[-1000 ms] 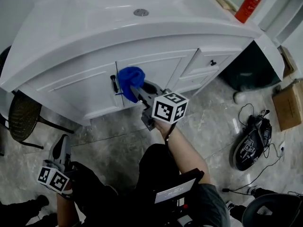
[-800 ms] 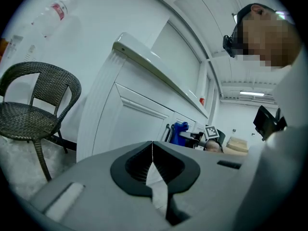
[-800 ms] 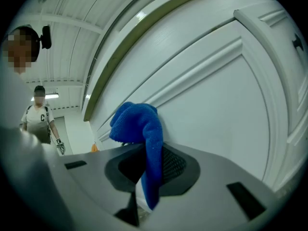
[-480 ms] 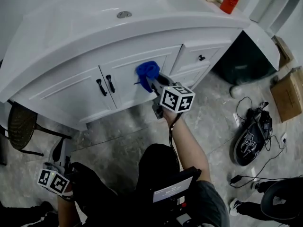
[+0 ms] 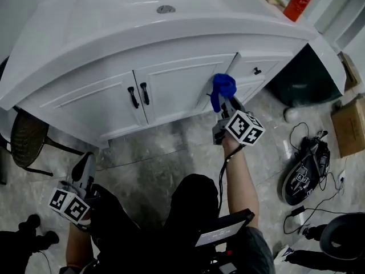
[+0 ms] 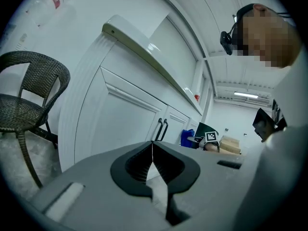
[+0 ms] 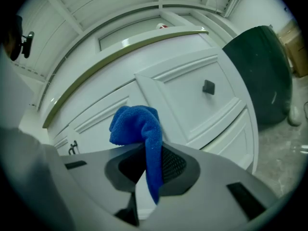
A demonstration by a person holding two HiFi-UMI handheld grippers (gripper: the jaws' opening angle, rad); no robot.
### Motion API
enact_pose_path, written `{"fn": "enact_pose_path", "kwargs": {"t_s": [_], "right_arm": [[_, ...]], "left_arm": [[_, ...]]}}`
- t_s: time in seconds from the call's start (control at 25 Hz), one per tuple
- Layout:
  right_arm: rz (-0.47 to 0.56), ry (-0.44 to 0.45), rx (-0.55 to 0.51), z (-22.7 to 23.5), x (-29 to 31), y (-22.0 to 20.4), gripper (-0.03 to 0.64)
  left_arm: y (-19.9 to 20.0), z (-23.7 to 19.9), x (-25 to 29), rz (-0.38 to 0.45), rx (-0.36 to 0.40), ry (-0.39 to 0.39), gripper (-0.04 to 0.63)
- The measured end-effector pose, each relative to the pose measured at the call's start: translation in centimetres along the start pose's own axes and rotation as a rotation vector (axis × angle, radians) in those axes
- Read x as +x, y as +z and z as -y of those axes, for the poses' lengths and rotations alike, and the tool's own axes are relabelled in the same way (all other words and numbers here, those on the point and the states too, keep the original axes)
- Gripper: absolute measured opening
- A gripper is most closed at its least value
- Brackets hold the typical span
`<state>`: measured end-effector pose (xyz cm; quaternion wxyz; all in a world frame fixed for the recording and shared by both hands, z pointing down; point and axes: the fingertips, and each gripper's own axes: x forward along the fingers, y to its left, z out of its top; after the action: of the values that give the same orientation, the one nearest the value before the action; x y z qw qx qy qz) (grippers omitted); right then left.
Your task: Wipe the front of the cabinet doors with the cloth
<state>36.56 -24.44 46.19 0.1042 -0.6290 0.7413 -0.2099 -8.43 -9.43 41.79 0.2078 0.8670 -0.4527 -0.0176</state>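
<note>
Right arm reaches forward, right gripper (image 5: 226, 104) clenched on the blue cloth (image 5: 223, 85) at the cabinet front (image 5: 177, 87); left gripper (image 5: 85, 169) is held low, jaws closed on nothing.

Cut by frame edge: red bottle (image 5: 299, 1) on cabinet (image 5: 171, 90) top. Partly hidden under countertop (image 5: 114, 33): wicker chair (image 5: 25, 144) left of cabinet. Whether cloth (image 5: 223, 87) touches cabinet: cannot tell.

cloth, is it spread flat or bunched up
Bunched up. The cloth sits as a rounded wad above the right gripper, with one strip pinched between its shut jaws; none of it is spread flat.
</note>
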Motion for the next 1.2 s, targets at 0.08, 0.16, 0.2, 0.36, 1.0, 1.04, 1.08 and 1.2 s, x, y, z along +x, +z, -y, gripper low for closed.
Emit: {"fn": "enact_pose_path", "kwargs": {"t_s": [0.08,0.16,0.2,0.36,1.0,1.04,1.08,1.2], "right_arm": [[-0.012,0.095,-0.001,-3.8,0.1,-1.1,0.052],[-0.047,0.217,0.003,-8.6,0.4,-2.9,0.052],[-0.071,0.277,0.006,-11.0,0.6,-4.0,0.052],[-0.16,0.457,0.019,-18.2,1.4,-8.7,0.052],[-0.281,0.366,-0.09,-15.5,5.7,-15.8,0.052],[-0.266,0.335,-0.09,-14.3,5.7,-15.1,0.052],[-0.252,0.305,-0.095,-13.0,5.7,-14.4,0.052],[-0.224,0.217,-0.134,-9.0,5.4,-12.6,0.052]], "left_arm": [[0.0,-0.3,0.0,0.001,-0.011,-0.005,0.003],[0.1,-0.7,-0.3,0.009,-0.025,-0.006,0.003],[0.2,-0.9,-0.5,0.014,-0.031,-0.005,0.003],[0.4,-2.0,-1.6,0.03,-0.047,0.018,0.003],[0.6,-5.2,-5.6,0.048,-0.054,0.142,0.003],[0.7,-5.0,-5.4,0.048,-0.049,0.136,0.003],[0.8,-4.8,-5.1,0.049,-0.045,0.13,0.003],[0.6,-4.3,-4.4,0.048,-0.045,0.111,0.003]]}}
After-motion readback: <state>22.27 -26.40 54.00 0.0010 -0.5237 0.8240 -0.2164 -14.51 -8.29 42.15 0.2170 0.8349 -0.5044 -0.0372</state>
